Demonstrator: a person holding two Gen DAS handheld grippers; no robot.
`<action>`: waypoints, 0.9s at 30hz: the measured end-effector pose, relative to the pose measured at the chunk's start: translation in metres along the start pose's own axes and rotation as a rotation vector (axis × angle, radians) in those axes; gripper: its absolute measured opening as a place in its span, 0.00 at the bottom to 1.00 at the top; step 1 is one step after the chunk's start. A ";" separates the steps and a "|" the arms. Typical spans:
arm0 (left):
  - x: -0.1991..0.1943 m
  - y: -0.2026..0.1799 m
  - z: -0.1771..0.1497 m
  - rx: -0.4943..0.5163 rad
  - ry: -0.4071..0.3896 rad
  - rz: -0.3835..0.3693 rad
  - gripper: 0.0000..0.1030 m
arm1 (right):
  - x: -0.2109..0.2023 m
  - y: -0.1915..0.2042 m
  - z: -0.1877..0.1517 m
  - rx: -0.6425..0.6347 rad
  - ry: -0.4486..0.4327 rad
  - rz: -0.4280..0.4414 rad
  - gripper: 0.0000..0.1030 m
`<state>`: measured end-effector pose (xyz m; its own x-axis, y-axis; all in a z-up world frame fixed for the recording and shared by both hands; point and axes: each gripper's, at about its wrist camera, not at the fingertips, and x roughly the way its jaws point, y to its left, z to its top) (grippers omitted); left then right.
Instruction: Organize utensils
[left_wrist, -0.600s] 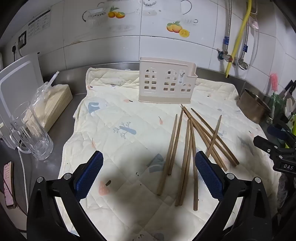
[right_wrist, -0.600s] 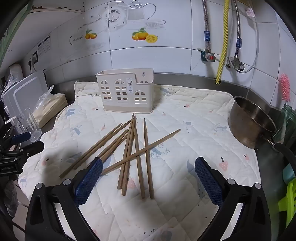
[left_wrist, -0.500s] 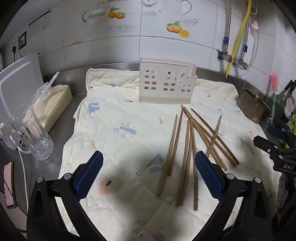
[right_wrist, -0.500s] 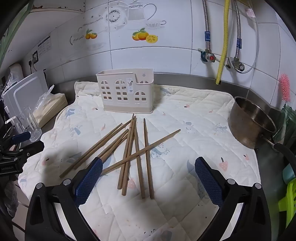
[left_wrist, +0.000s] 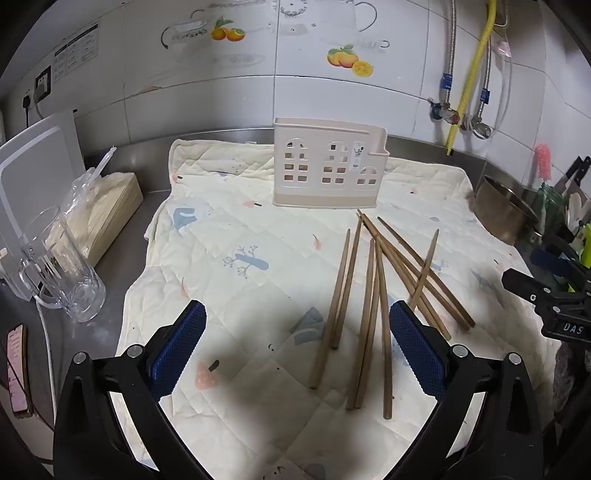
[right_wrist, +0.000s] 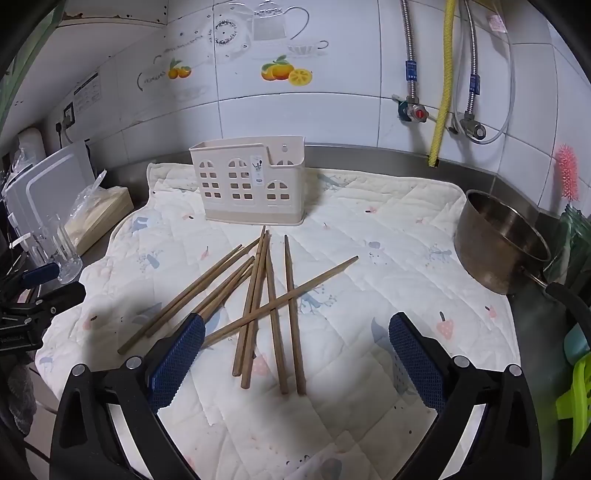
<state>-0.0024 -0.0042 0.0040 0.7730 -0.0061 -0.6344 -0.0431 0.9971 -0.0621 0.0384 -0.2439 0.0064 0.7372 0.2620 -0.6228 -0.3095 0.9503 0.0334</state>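
Chopsticks lie loose and crossed on the quilted mat covering the tabletop, just at 6 o'clock of the empty beige utensil holder. Nothing is picked up yet: the left hand-held gripper and right hand-held gripper both hover spread wide, holding nothing. Next, I judge, one must descend and pinch a single stick.

Nothing has changed since the earlier pictures

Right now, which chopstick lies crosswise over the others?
The chopstick slanting from beside the right claw's left pad up toward the pot; the rest fan out toward the holder.
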 end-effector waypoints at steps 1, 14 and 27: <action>0.000 0.000 0.000 0.001 -0.001 -0.001 0.95 | 0.000 0.000 0.000 0.000 0.000 0.001 0.94; 0.001 -0.006 -0.001 0.017 -0.008 -0.013 0.95 | 0.000 0.003 0.000 -0.002 -0.007 0.001 0.94; -0.003 -0.006 0.000 0.026 -0.023 -0.008 0.95 | -0.001 0.006 0.001 -0.006 -0.008 0.010 0.94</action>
<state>-0.0046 -0.0100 0.0064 0.7876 -0.0122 -0.6160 -0.0207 0.9987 -0.0463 0.0360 -0.2383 0.0081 0.7392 0.2726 -0.6159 -0.3201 0.9467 0.0348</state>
